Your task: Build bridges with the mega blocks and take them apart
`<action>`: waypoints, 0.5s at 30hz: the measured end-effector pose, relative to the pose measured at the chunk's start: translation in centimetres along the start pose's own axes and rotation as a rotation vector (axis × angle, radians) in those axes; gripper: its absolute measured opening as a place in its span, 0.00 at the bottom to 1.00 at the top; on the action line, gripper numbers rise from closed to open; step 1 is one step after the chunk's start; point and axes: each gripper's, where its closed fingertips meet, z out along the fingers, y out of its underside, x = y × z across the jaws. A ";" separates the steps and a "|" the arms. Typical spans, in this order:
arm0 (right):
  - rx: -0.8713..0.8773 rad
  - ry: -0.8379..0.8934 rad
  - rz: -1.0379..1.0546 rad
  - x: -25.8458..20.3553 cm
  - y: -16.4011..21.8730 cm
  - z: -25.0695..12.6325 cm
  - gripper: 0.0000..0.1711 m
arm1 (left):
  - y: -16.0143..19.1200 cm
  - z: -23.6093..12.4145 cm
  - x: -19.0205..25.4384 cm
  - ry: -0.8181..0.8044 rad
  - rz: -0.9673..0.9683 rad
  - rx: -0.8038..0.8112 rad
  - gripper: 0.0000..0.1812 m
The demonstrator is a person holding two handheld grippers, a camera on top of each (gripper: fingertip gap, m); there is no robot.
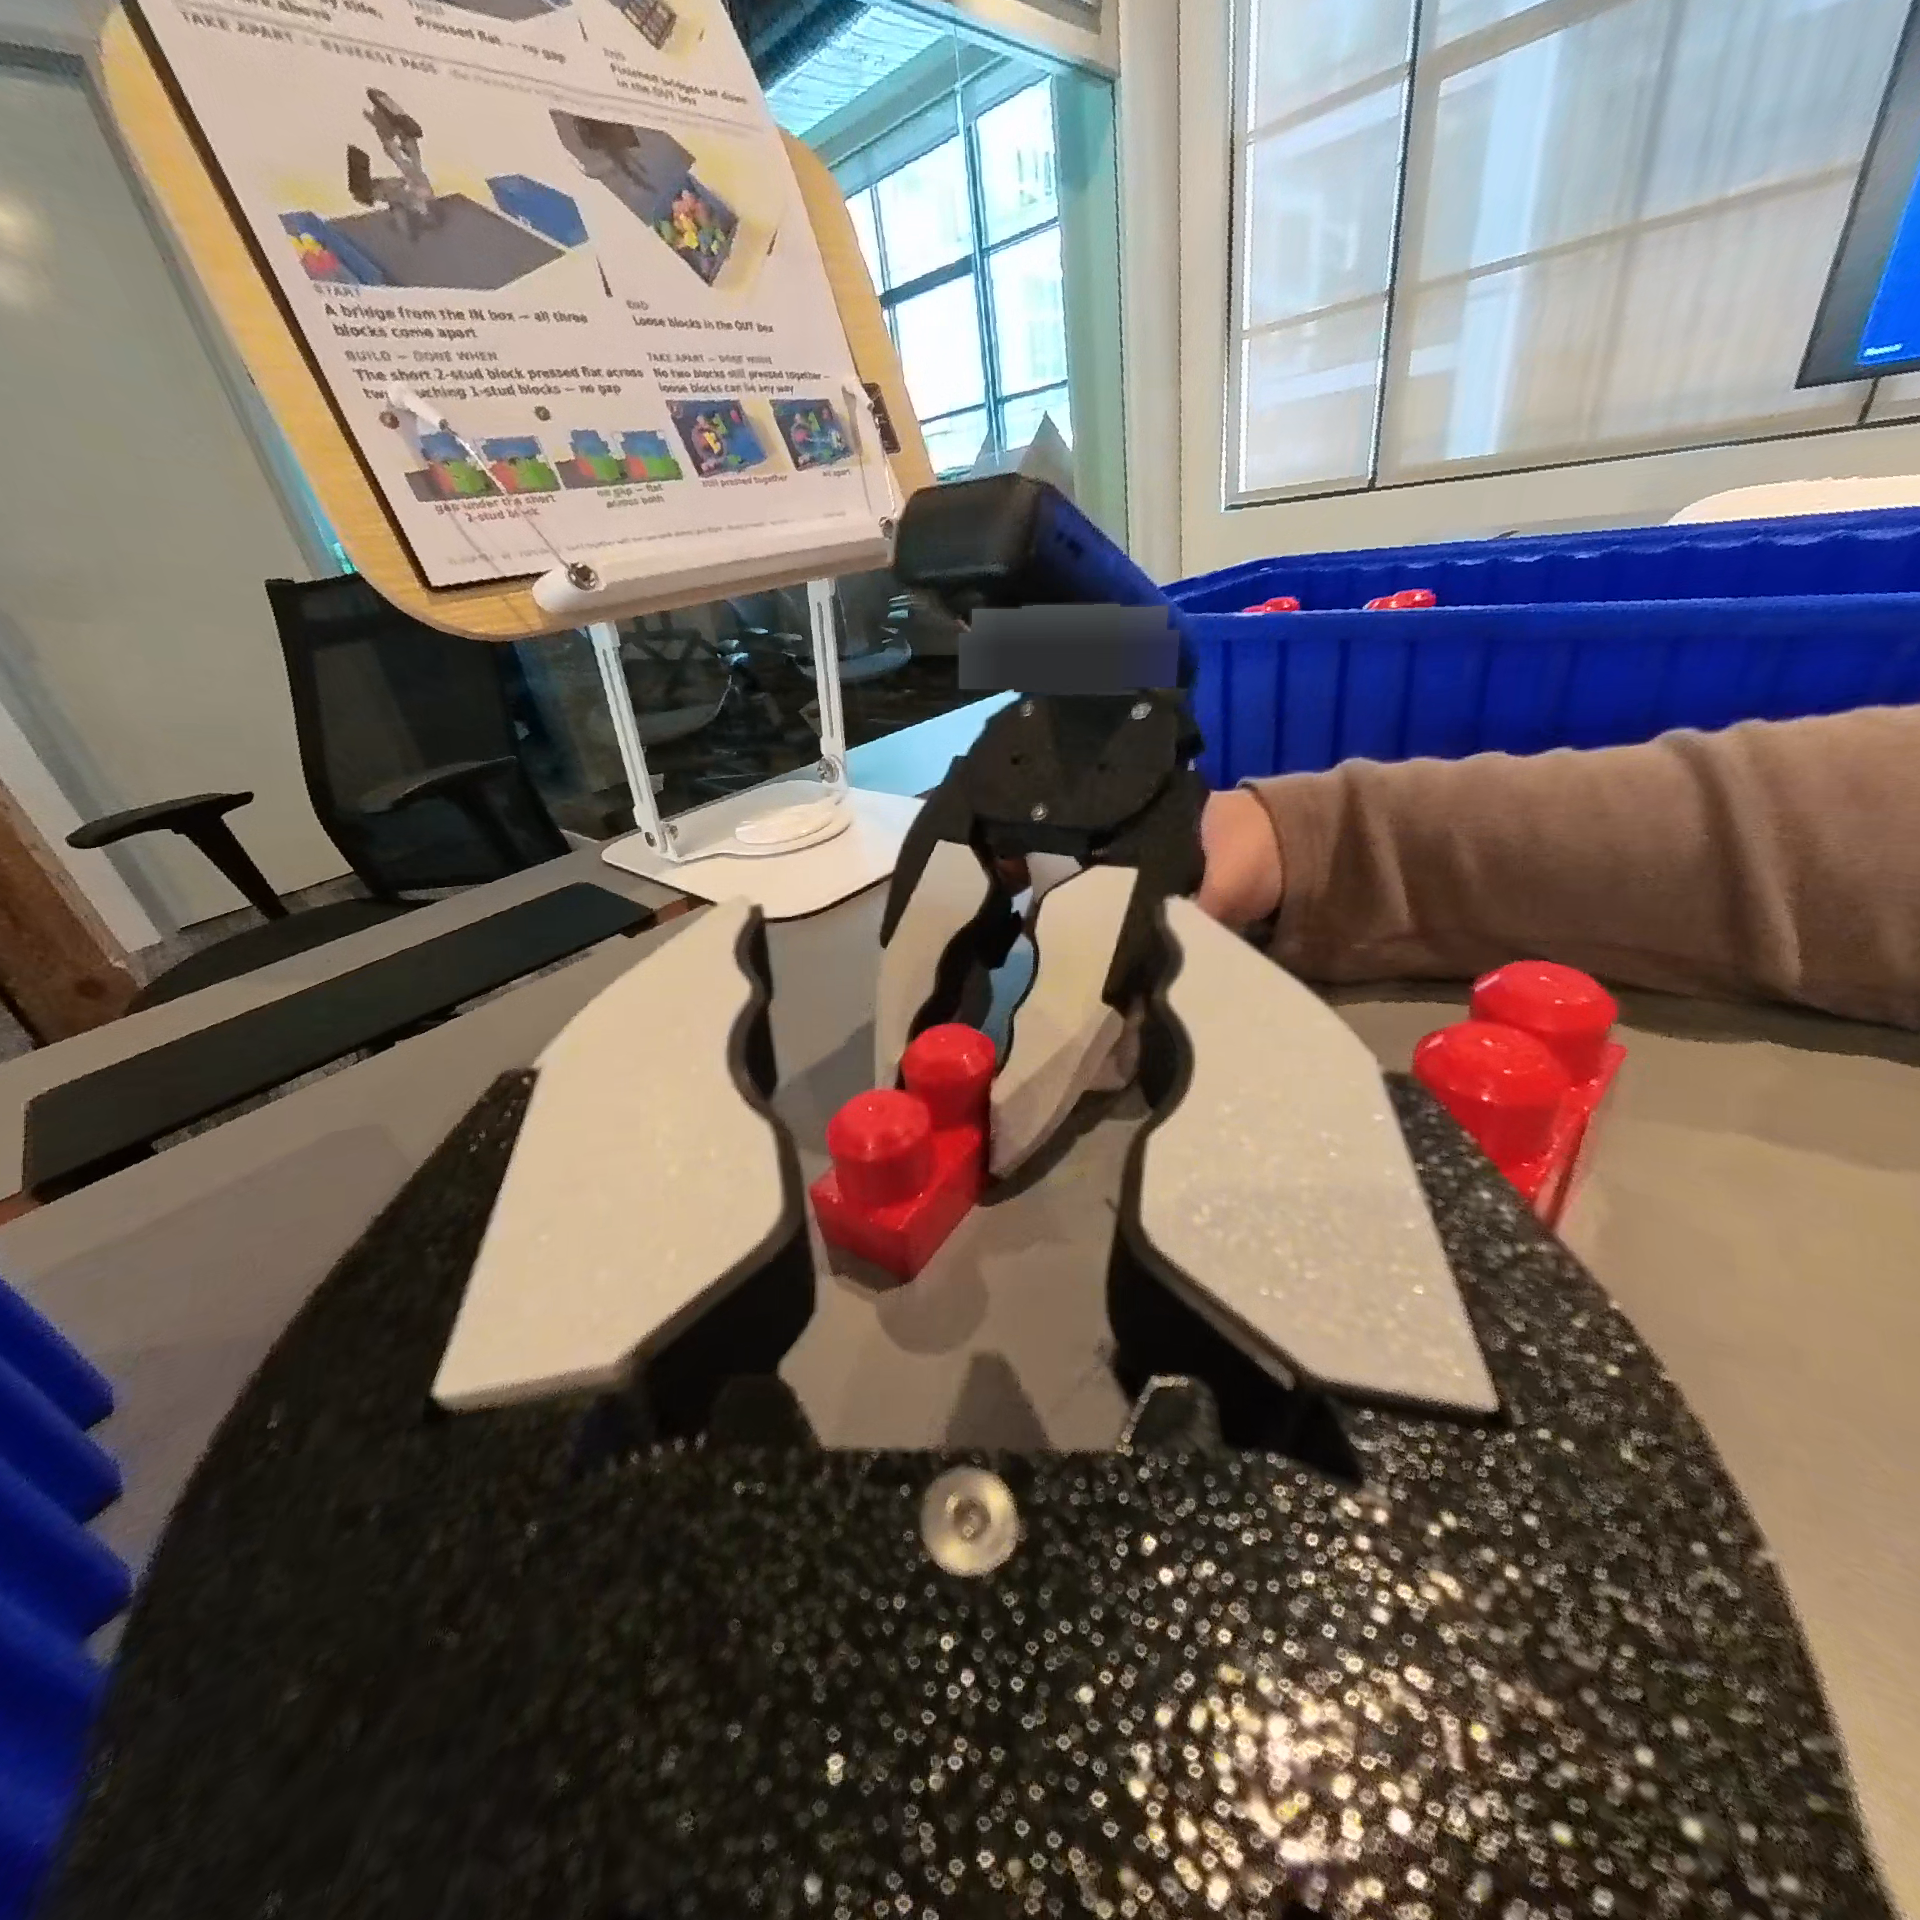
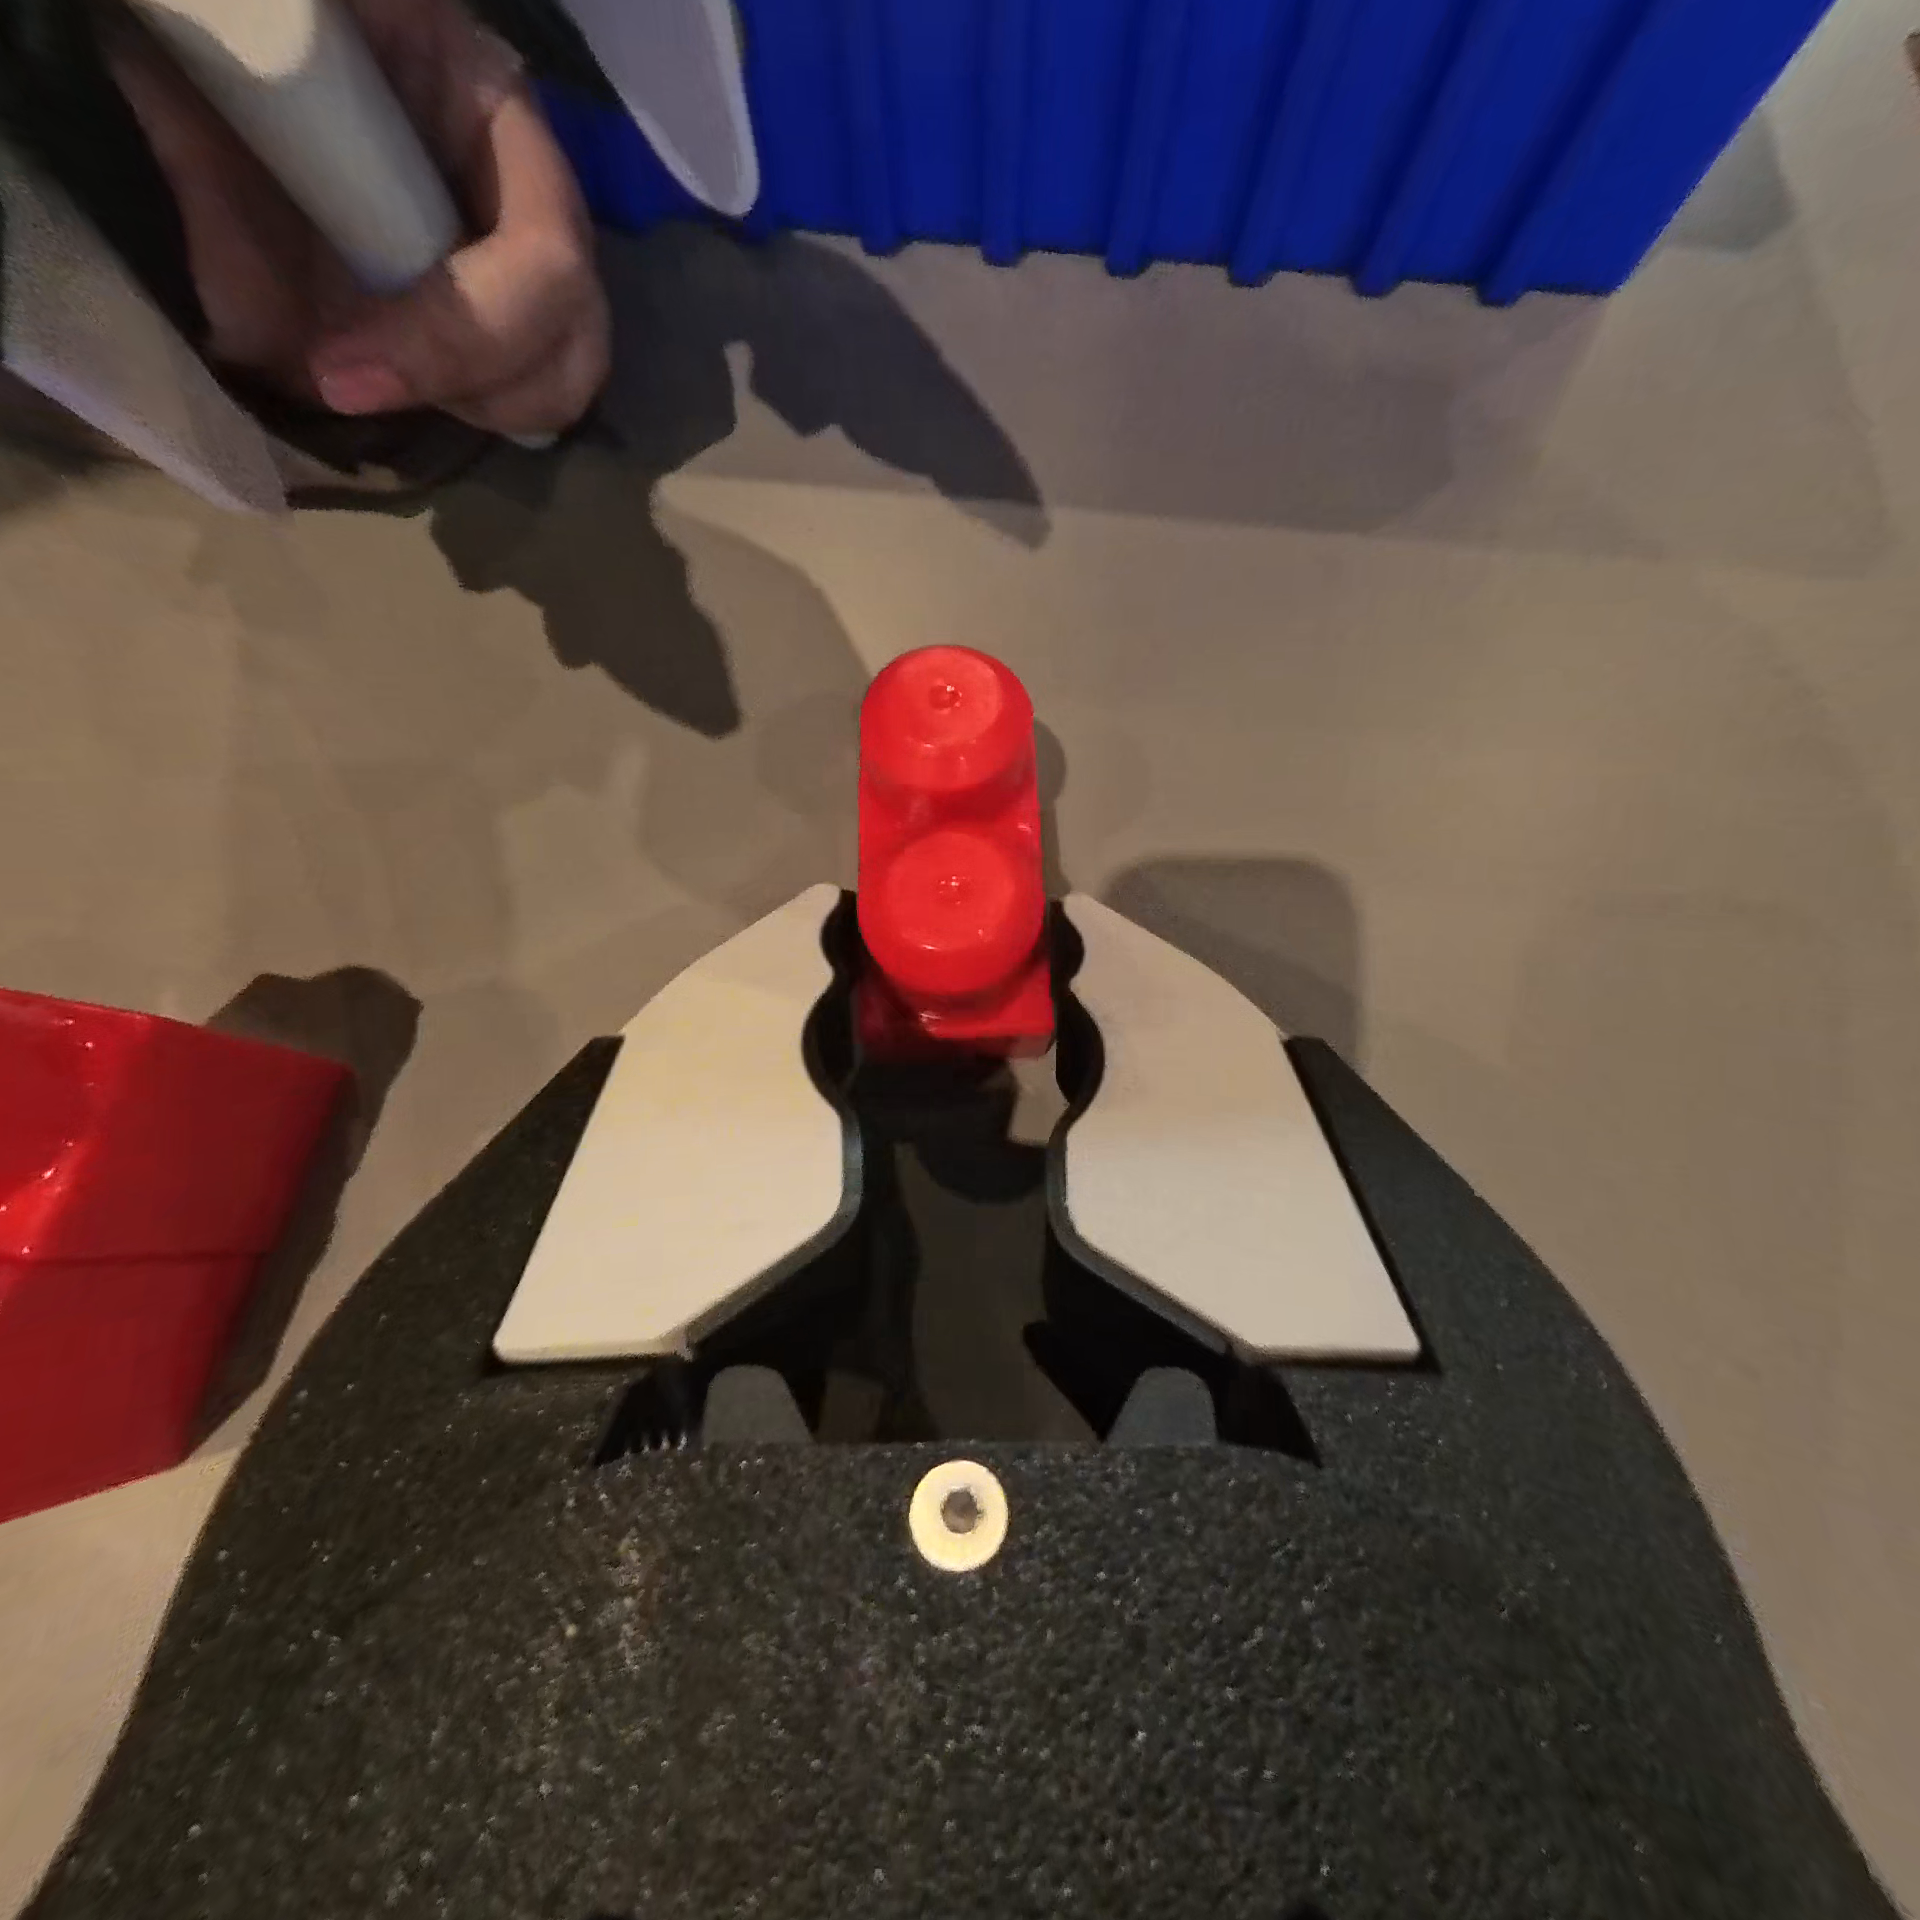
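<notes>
Speckled black housing fills the bottom of both wrist views, and past it the grey-faced tongs. The right tongs (image 2: 951, 966) are closed on the near end of a red two-stud block (image 2: 948, 862), pinching its flat side walls while the far stud sticks out beyond the tips, above the grey table (image 2: 1455, 727). In the left wrist view the left tongs (image 1: 951, 1023) stand wide open and hold nothing; that same block (image 1: 902, 1164) lies between and just past their tips, the right tongs (image 1: 1013, 1060) gripping it from the far side. A second red block (image 1: 1512, 1081) sits off to the right, and a blue bin (image 1: 1558, 665) stands behind.

The block looks like light, stiff, glossy plastic, so probably slippery; the flat sides below the studs seem the surest hold, the rounded studs less so.
</notes>
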 end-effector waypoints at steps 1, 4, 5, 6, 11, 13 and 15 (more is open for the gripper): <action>0.004 0.022 0.003 0.1 0.0 -0.1 0.20 | 0.0 0.0 -0.1 -0.005 -0.002 0.000 0.39; 0.065 0.178 -0.032 0.8 -0.4 -1.1 0.20 | -0.1 -0.1 0.2 0.010 0.002 0.004 0.41; 0.109 0.232 -0.033 0.9 -0.8 -2.0 0.20 | -0.1 -0.1 0.4 0.021 0.005 0.007 0.41; 0.141 0.270 -0.016 0.9 -1.0 -3.0 0.20 | -0.2 -0.1 0.7 0.032 0.009 0.012 0.41; 0.276 0.331 0.095 -2.2 -2.3 -8.5 0.20 | -0.4 -0.3 1.5 0.074 0.013 0.019 0.39; 0.246 0.325 0.112 -4.7 -1.8 -9.6 0.20 | -0.4 -0.2 1.8 0.096 -0.001 0.014 0.38; 0.208 0.337 0.073 -7.3 -2.0 -10.5 0.20 | -0.6 -0.3 2.3 0.134 -0.014 0.016 0.34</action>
